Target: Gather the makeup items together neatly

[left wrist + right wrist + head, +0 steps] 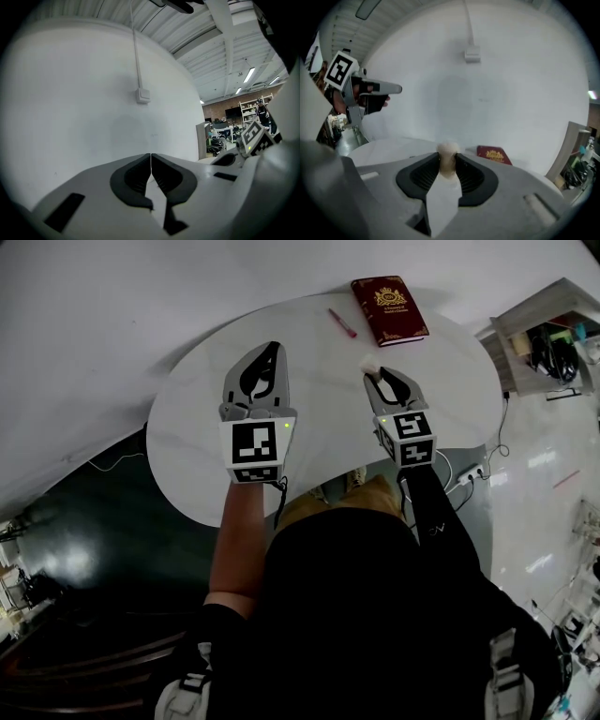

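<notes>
Though small, sponge between right fingers

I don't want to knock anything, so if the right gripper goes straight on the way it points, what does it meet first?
Probably bare white table, since the right gripper, shut on a cream puff, tilts downward. The red booklet lies just right of that line; depth is unclear.

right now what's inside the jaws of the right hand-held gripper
A small cream sponge-like item, pinched by the right hand-held gripper. Its top pokes out above the jaws; its gripped sides are covered.
</notes>
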### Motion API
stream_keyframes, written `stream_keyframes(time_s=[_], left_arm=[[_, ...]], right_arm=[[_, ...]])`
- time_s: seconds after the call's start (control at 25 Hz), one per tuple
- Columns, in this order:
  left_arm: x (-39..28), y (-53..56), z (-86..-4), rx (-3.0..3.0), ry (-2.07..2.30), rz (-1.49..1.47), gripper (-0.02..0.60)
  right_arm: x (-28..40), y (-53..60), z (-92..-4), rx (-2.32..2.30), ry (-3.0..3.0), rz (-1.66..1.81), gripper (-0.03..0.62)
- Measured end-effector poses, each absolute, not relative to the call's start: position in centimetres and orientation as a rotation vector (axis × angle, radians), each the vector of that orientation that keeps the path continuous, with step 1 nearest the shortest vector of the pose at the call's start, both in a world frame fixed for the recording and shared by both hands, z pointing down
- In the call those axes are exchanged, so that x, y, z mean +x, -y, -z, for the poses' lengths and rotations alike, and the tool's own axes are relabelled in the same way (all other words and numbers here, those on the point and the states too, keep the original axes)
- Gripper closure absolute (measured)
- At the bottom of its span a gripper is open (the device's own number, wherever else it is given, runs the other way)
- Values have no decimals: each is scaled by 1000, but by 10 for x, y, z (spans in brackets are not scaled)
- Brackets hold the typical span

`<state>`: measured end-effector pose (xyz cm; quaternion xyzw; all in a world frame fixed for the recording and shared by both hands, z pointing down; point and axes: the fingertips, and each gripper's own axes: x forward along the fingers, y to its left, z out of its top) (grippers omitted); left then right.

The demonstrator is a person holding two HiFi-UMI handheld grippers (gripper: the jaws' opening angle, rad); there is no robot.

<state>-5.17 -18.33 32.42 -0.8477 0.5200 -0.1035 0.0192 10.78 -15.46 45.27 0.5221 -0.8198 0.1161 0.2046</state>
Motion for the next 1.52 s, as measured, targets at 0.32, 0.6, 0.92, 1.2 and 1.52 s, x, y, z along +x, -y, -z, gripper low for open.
stream_keyframes(time_s=[0.32, 0.6, 0.92, 1.2, 1.52], left_arm=[[-52, 185, -317, -2602, -1644, 313, 571], [-67, 185, -318, -2561, -1711, 321, 571], [-112, 174, -320, -2398, -1862, 411, 571], [-122, 167, -325, -2369, -1851, 478, 571], [-161, 163, -344, -2353, -2004, 452, 571]], right_arm=[[114, 168, -365, 1621, 2455, -122, 477], [96, 176, -375, 1551, 2486, -146, 477], [38, 180, -372, 1332, 2599, -130, 477], [-8, 188, -390, 1182, 2629, -195, 477], [-47, 191, -532, 1029, 2376, -773, 474]])
